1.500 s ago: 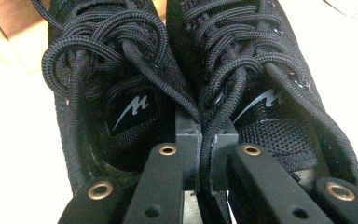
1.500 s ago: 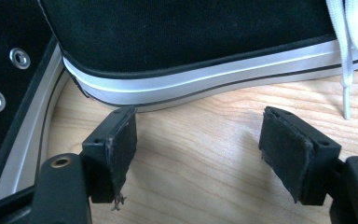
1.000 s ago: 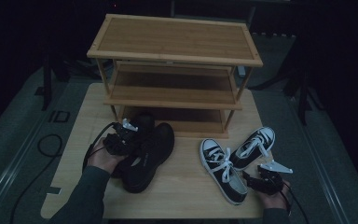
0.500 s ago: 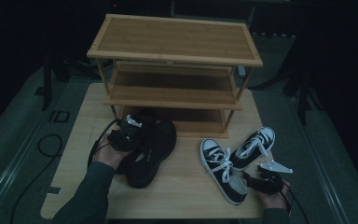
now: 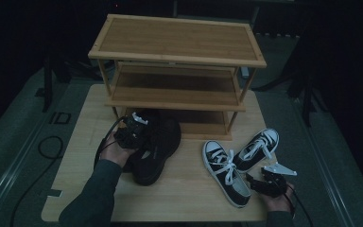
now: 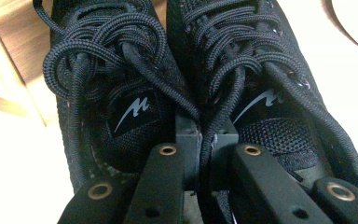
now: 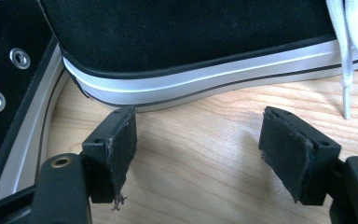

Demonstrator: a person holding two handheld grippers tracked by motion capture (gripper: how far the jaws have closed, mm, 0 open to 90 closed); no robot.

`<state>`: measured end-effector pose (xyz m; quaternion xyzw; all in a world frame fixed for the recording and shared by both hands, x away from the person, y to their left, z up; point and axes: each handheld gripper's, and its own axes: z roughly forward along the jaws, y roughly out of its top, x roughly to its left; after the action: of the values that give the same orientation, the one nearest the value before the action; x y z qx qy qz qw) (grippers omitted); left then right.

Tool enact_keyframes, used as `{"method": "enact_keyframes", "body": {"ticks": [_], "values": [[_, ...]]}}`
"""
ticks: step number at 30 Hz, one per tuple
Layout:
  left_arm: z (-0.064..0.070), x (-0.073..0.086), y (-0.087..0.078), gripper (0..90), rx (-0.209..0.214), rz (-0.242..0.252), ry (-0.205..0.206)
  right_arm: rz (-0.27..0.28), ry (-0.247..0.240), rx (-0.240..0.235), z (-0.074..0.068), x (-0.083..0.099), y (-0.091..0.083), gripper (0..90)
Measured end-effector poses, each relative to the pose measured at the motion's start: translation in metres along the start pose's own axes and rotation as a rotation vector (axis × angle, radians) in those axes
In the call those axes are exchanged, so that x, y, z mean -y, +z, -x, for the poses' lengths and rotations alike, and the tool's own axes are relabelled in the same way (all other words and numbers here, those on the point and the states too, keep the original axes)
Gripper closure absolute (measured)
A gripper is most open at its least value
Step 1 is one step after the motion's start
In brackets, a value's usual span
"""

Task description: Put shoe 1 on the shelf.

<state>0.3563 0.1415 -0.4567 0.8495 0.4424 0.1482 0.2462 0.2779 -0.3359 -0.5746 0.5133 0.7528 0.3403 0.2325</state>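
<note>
Our left claw [image 6: 200, 149] pinches the touching inner collars of the black trainers [image 5: 153, 144], toes toward the rack's [image 5: 177, 56] bottom shelf, near the table's left edge (right claw [image 7: 198, 140] gapes, empty).

Black shoes [image 6: 177, 93]: matt knit mesh cloth, thick woven laces. Black-and-white sneakers [image 5: 238, 163], right of these: matt canvas, glossy rubber sidewall, metal eyelets. Shelf rack [image 5: 177, 42] behind and table [image 7: 205, 154]: smooth pale wood, visible grain.
</note>
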Motion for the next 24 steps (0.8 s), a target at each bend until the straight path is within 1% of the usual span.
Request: {"method": "enact_keyframes", "body": {"ticks": [4, 18, 24], "values": [[-0.001, -0.002, 0.001, 85.9, -0.001, 0.003, -0.003, 0.0, 0.0, 0.0, 0.0, 0.0, 0.0, 27.5], [0.0, -0.014, 0.009, 85.9, -0.027, 0.014, -0.006, 0.0, 0.0, 0.0, 0.0, 0.0, 0.0, 27.5], [0.001, -0.021, 0.015, 85.8, -0.05, 0.009, -0.012, 0.0, 0.0, 0.0, 0.0, 0.0, 0.0, 27.5]]}}
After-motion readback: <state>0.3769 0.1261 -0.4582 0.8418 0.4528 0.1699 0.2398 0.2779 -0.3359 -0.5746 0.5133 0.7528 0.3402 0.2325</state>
